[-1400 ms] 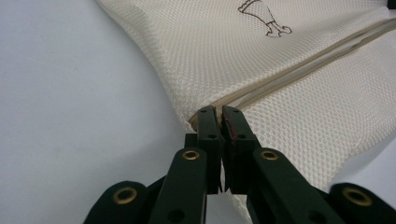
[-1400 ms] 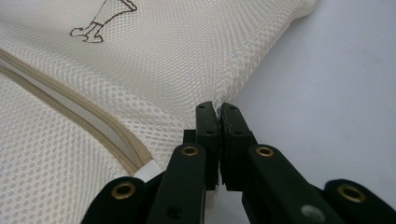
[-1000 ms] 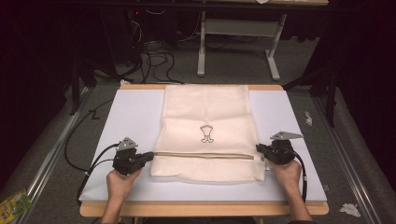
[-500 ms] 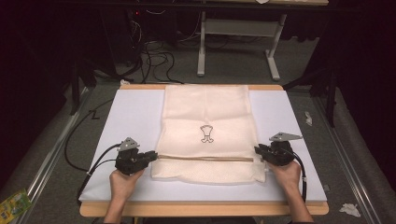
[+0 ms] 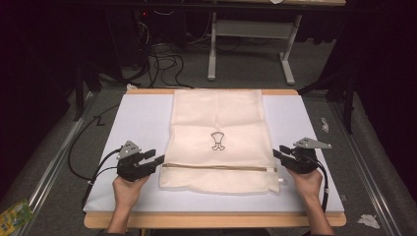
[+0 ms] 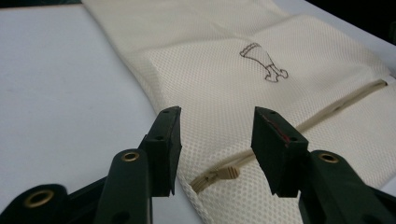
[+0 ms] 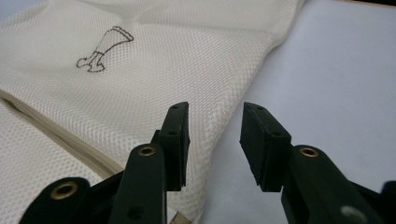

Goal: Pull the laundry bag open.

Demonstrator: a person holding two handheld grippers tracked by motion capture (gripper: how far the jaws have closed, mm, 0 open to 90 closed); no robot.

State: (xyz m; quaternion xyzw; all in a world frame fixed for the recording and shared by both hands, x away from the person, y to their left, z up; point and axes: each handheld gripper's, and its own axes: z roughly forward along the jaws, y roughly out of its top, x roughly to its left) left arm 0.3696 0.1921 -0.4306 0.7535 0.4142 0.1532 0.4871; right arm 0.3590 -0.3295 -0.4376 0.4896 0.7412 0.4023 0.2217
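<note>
A cream mesh bag (image 5: 216,118) lies flat on the white board (image 5: 137,118), with a small dark emblem (image 5: 217,140) at its middle and a tan zipper (image 5: 219,167) across its near end. My left gripper (image 5: 158,158) sits at the bag's left edge by the zipper's end. Its jaws have just been opening, and the zipper pull (image 6: 219,176) and mesh (image 6: 224,88) lie loose below the gap of the left gripper (image 6: 215,140). My right gripper (image 5: 278,151) is at the bag's right edge. Its jaws have also just been opening, and the right gripper (image 7: 212,140) straddles the bag's hem (image 7: 224,126) without pressing it.
The board rests on a wooden table (image 5: 211,220). A black cable (image 5: 81,147) loops off the left side. Metal table legs (image 5: 212,49) stand on the floor behind. Paper scraps (image 5: 368,220) lie at the right and a green packet (image 5: 14,216) at the lower left.
Both grippers went from shut at the bag's side edges to open, letting the mesh go. The hands have hardly shifted, and the bag lies flat.
</note>
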